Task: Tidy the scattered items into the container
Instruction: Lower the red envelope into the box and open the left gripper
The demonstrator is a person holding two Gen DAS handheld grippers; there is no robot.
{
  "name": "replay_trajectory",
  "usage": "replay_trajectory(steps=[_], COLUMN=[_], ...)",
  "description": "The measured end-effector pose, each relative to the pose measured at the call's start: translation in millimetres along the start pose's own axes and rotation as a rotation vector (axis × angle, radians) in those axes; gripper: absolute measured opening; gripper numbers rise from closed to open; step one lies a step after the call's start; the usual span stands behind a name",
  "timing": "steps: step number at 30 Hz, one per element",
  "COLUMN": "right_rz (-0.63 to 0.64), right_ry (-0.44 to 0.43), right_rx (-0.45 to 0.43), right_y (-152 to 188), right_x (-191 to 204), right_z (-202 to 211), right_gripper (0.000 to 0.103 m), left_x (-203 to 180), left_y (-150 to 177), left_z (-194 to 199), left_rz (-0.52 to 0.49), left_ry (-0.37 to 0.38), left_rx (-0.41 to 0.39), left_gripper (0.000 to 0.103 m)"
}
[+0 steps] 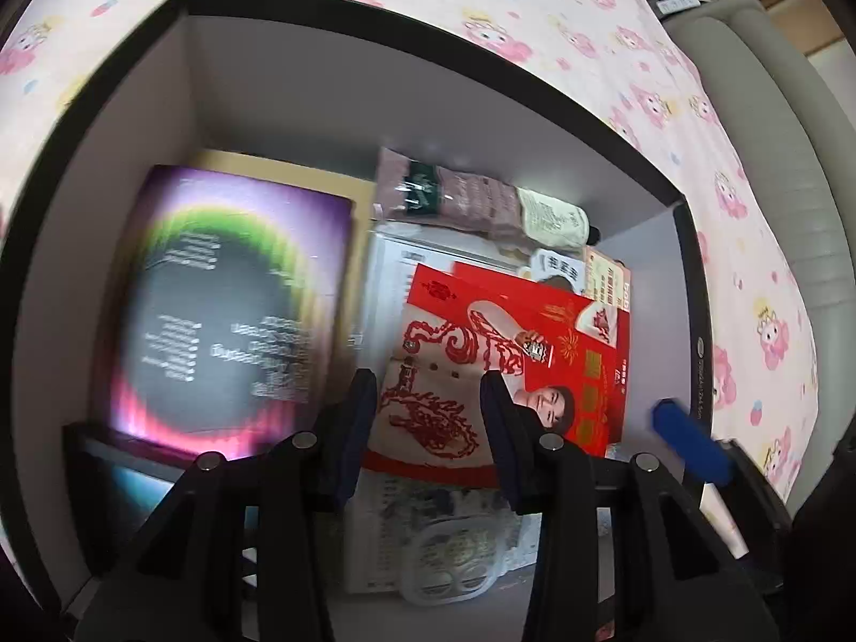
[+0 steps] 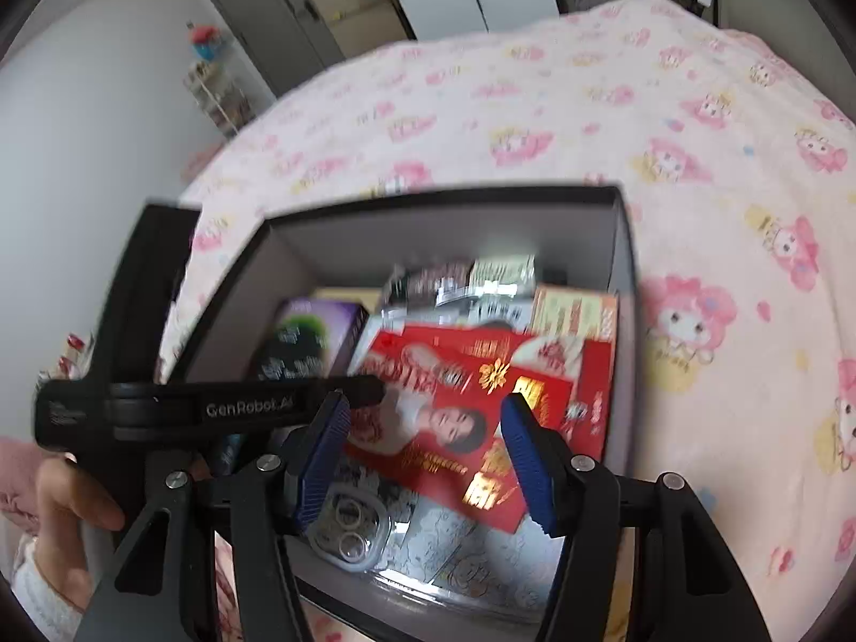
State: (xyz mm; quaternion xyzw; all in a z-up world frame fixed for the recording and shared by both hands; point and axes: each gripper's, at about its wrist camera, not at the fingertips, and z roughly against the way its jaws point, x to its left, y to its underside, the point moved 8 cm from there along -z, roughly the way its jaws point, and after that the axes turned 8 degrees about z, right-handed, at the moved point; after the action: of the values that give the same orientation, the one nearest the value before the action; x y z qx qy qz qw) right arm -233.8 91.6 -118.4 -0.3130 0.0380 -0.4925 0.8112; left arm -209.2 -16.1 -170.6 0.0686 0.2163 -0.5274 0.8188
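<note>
Pink bedspread [image 2: 535, 107] surrounds the box [image 1: 374, 101]; both grippers, left [image 1: 428, 401] and right [image 2: 425, 444], hover released, empty, over its red packet [image 1: 535, 331], purple box [image 1: 230, 289] at left.

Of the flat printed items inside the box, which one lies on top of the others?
The red paper packet with a printed portrait lies on top, overlapping the white printed sheets. The purple box with the dark circle sits beside it, not above.

A pink-and-white cartoon-print bedspread [image 2: 615, 107] covers the bed and fills most of both views. Along its right edge in the left wrist view runs a pale grey padded bed frame [image 1: 792, 160]. Beyond the bedspread's far edge in the right wrist view stand a dark grey door [image 2: 267, 16], a white wall [image 2: 80, 134] and a small wire shelf rack [image 2: 214, 85] holding blurred things.
</note>
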Motion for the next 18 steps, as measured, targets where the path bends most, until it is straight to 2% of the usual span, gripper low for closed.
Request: replay_trajectory(steps=[3,5,7,10,13,15,18], right_rz=[0.054,0.069,0.129,0.201,0.157,0.121,0.069], right_ry=[0.095,0.124,0.101,0.071,-0.002,-0.049,-0.089], right_rx=[0.037,0.060,0.068,0.116,0.188,0.217,0.220], right_y=[6.3,11.6,16.2,26.2,36.0,38.9,34.1], right_x=[3.8,7.9,20.6,34.5,35.2,34.7,31.1], right_z=[-6.6,-3.3,2.0,-4.3,-21.7,-29.8,-32.7], right_gripper=[0.056,0.056,0.056,0.056,0.056,0.056,0.056], left_x=[-4.6,-2.8,-0.4,1.5,8.1,9.3,9.9], left_y=[7.6,8.9,12.3,15.6,19.7,21.4,25.4], left_z=[-1.4,10.0,19.5,21.1,28.2,31.8,30.5], left_rz=[0.018,0.014,-0.005,-0.018,-0.024,-0.024,-0.025], left_ry=[0.048,0.046,0.042,0.035,0.008,0.026,0.021], left_rx=[0.057,0.015,-0.009,0.007,-0.021,-0.025,-0.012], left_gripper=[0.040,0.040,0.040,0.040,0.040,0.040,0.040])
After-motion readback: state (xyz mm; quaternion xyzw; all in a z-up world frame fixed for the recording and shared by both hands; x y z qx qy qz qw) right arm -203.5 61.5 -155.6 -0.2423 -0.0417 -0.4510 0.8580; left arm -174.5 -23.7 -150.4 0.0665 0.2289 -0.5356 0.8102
